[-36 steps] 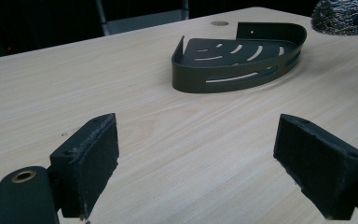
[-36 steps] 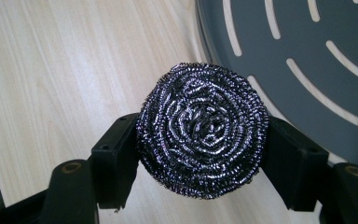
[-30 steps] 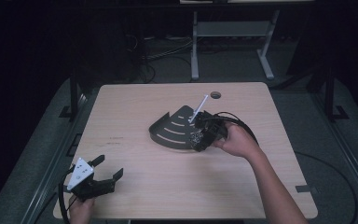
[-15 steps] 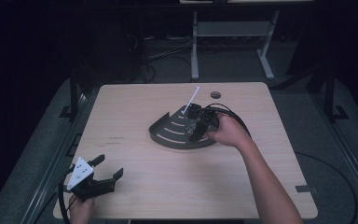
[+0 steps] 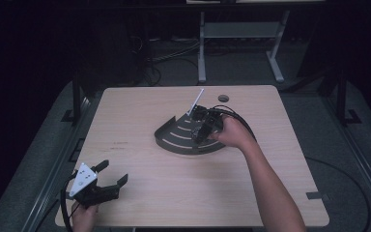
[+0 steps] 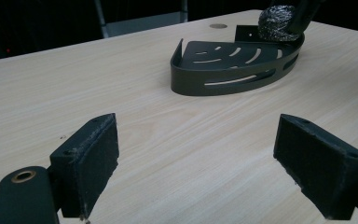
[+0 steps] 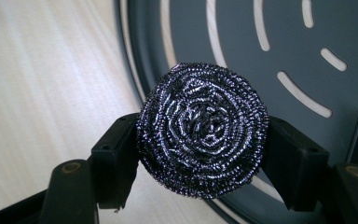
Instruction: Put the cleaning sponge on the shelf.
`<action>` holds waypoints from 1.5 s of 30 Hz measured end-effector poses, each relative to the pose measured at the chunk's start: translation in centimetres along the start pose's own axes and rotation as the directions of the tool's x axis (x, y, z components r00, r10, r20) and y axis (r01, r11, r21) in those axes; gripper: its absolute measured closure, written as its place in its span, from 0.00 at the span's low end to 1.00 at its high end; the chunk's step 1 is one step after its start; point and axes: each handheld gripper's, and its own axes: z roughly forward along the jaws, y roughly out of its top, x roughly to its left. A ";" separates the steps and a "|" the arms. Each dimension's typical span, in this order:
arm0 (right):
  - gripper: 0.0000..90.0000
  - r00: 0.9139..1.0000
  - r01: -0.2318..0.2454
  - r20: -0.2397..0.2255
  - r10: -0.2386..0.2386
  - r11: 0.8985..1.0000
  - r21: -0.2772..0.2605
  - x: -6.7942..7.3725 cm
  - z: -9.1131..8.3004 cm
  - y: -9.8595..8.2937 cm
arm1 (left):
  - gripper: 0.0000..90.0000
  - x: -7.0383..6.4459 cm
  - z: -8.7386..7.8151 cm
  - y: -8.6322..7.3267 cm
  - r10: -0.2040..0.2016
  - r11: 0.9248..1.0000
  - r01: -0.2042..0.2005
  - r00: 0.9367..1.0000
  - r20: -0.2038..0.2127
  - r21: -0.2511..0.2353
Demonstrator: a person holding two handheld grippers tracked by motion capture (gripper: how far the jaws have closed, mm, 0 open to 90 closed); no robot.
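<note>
Dark room, pale wooden counter (image 5: 140, 116). At seven o'clock the left tongs (image 5: 107, 180) sit idle, jaws spread wide. Across at the centre, the right tongs (image 5: 204, 126) have swung in over the corner rack (image 5: 174, 138), pinching the steel-wool scourer (image 7: 203, 128) above its rim, so a drop looks close.

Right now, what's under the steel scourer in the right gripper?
Beneath the steel scourer, clamped between the right gripper jaws, lies the slotted floor and curved rim of the dark corner tray, with bare table beside it. The spot directly below is covered by the scourer.
</note>
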 end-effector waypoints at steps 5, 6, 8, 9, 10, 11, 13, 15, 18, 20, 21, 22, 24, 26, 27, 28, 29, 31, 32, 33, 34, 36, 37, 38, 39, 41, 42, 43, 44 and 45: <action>0.35 1.000 -0.012 0.007 0.011 1.000 0.003 -0.4 0.8 0.2 | 0.15 0.2 -0.1 -0.1 -0.014 1.000 0.014 1.000 0.000 -0.008; 0.35 1.000 -0.020 0.005 0.020 1.000 0.001 -0.5 0.9 0.3 | 0.15 0.2 -0.1 -0.1 -0.015 1.000 0.015 1.000 0.000 -0.007; 0.35 0.999 -0.033 -0.003 0.033 0.999 -0.005 -0.9 1.2 0.3 | 0.15 0.1 0.0 0.0 -0.010 1.000 0.010 1.000 0.005 -0.006; 0.35 0.999 -0.033 -0.003 0.033 0.999 -0.005 -0.9 1.2 0.3 | 0.15 0.1 0.0 0.0 -0.010 1.000 0.010 1.000 0.005 -0.006; 0.35 0.999 -0.042 0.005 0.042 0.999 -0.002 -1.2 1.5 0.3 | 0.15 0.0 0.1 0.0 -0.009 1.000 0.009 1.000 0.005 -0.007; 0.35 0.999 -0.042 0.005 0.042 0.999 -0.002 -1.2 1.5 0.3 | 0.15 0.0 0.1 0.0 -0.009 1.000 0.009 1.000 0.005 -0.007; 0.35 0.999 -0.047 0.006 0.047 0.999 -0.003 -1.5 1.7 0.3 | 0.15 0.0 0.1 0.0 -0.009 1.000 0.009 1.000 0.007 -0.003; 0.35 0.998 -0.057 0.012 0.057 0.998 -0.012 -1.8 2.0 0.4 | 0.15 0.0 0.1 0.0 -0.008 1.000 0.008 1.000 0.006 -0.004; 0.35 0.998 -0.065 0.019 0.065 0.998 -0.013 -1.9 2.2 0.4 | 0.15 0.1 0.1 -0.1 -0.011 1.000 0.011 1.000 0.009 -0.004; 0.35 0.997 -0.078 0.018 0.078 0.997 -0.011 -2.1 2.6 0.5 | 0.15 0.1 0.1 -0.1 -0.008 1.000 0.008 1.000 0.009 0.000; 0.35 0.997 -0.080 0.017 0.080 0.997 -0.012 -2.1 2.7 0.6 | 0.15 0.1 0.1 -0.1 -0.007 1.000 0.007 1.000 0.009 0.001; 0.35 0.997 -0.080 0.017 0.080 0.997 -0.012 -2.1 2.7 0.6 | 0.15 0.1 0.1 -0.1 -0.007 1.000 0.007 1.000 0.009 0.001; 0.35 0.996 -0.088 0.019 0.088 0.996 -0.012 -2.1 3.0 0.6 | 0.15 0.1 0.1 -0.1 -0.007 1.000 0.007 1.000 0.009 0.000; 0.35 0.995 -0.096 0.020 0.096 0.995 -0.014 -2.2 3.3 0.7 | 0.15 0.1 0.1 -0.1 -0.010 1.000 0.010 1.000 0.010 0.000; 0.35 0.994 -0.107 0.012 0.108 0.994 -0.025 -2.3 3.5 0.6 | 0.15 0.1 0.1 -0.1 -0.011 1.000 0.011 1.000 0.010 0.001; 0.35 0.994 -0.107 0.012 0.108 0.994 -0.025 -2.3 3.5 0.6 | 0.15 0.1 0.1 -0.1 -0.011 1.000 0.011 1.000 0.010 0.001; 0.35 0.993 -0.117 0.016 0.118 0.993 -0.026 -2.4 3.8 0.5 | 0.15 0.1 0.1 -0.1 -0.011 1.000 0.011 1.000 0.010 0.000; 0.34 0.991 -0.131 0.014 0.131 0.991 -0.020 -2.5 4.2 0.4 | 0.15 0.1 0.1 -0.1 -0.012 1.000 0.012 1.000 0.010 0.001; 0.34 0.991 -0.131 0.018 0.131 0.991 -0.013 -2.6 4.3 0.3 | 0.15 0.1 0.1 -0.1 -0.012 1.000 0.012 1.000 0.010 0.001; 0.34 0.991 -0.131 0.027 0.131 0.991 -0.008 -2.6 4.5 0.3 | 0.15 0.1 0.1 -0.1 -0.013 1.000 0.013 1.000 0.010 0.001; 0.34 0.991 -0.131 0.027 0.131 0.991 -0.008 -2.6 4.5 0.3 | 0.15 0.1 0.2 -0.1 -0.013 1.000 0.013 1.000 0.010 0.003; 0.34 0.991 -0.134 0.024 0.135 0.991 -0.012 -2.8 4.7 0.3 | 0.15 0.1 0.2 -0.1 -0.012 1.000 0.012 1.000 0.009 0.003; 0.34 0.990 -0.135 0.028 0.135 0.991 -0.011 -2.8 4.8 0.4 | 0.15 0.1 0.2 -0.1 -0.013 1.000 0.013 1.000 0.008 0.004; 0.34 0.990 -0.135 0.028 0.135 0.991 -0.011 -2.8 4.8 0.4 | 0.15 0.1 0.2 -0.1 -0.013 1.000 0.013 1.000 0.008 0.004; 0.34 0.990 -0.140 0.024 0.140 0.990 -0.010 -2.8 4.9 0.4 | 0.15 0.2 0.1 -0.1 -0.013 1.000 0.013 1.000 0.007 0.004; 0.34 0.990 -0.142 0.025 0.142 0.990 -0.005 -2.8 5.0 0.4 | 0.15 0.2 0.1 -0.1 -0.014 1.000 0.014 1.000 0.006 0.003; 0.34 0.989 -0.143 0.029 0.143 0.990 -0.004 -2.8 5.0 0.5 | 0.15 0.2 0.1 -0.1 -0.013 1.000 0.013 1.000 0.006 0.002; 0.34 0.989 -0.145 0.027 0.145 0.989 -0.005 -2.8 5.1 0.5 | 0.15 0.2 0.1 -0.1 -0.013 1.000 0.013 1.000 0.005 0.003; 0.34 0.988 -0.150 0.022 0.150 0.989 -0.001 -2.8 5.1 0.5 | 0.15 0.3 0.1 -0.1 -0.014 1.000 0.014 1.000 0.004 0.002; 0.34 0.988 -0.152 0.023 0.152 0.988 -0.003 -2.8 5.2 0.5 | 0.15 0.3 0.1 -0.1 -0.014 1.000 0.014 1.000 0.005 0.003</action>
